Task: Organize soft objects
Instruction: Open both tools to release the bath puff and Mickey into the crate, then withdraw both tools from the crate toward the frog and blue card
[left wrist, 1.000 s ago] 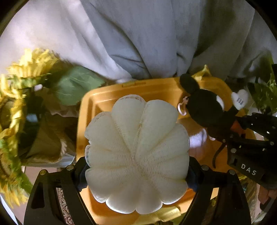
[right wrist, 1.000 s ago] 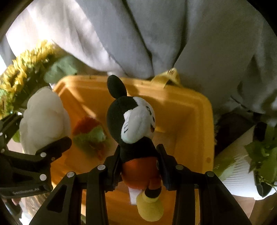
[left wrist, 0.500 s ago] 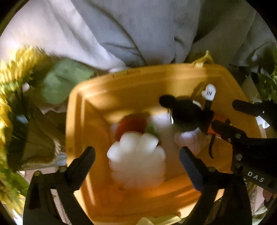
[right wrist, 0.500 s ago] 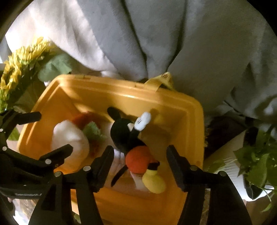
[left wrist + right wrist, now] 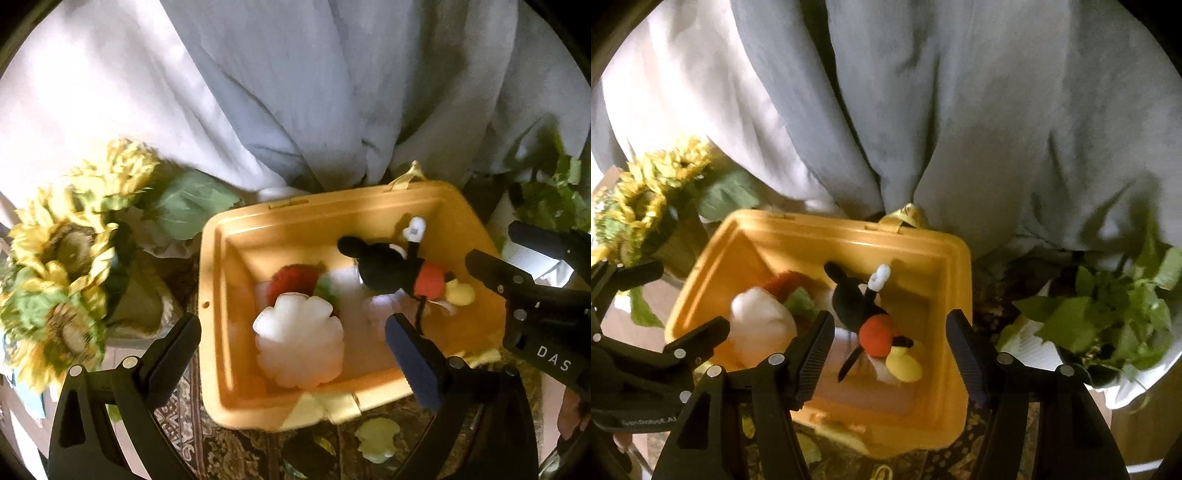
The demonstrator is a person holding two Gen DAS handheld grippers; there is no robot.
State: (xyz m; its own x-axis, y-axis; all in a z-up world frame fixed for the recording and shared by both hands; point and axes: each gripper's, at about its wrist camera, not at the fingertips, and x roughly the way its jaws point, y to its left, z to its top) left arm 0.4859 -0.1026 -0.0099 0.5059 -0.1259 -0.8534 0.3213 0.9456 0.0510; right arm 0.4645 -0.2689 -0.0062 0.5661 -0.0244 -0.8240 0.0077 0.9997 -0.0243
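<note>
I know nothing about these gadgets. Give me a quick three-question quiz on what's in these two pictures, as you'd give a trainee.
1. True or false: the right gripper is clamped on the mouse plush.
2. Multiple choice: where does the white pumpkin plush lie? A) on the sunflowers B) in the yellow bin C) between the left gripper's fingers
3. Fill in: the red and green plush lies in the bin, partly hidden by the ____.

Key
1. False: its jaws stand wide open and the plush lies in the bin.
2. B
3. pumpkin plush
</note>
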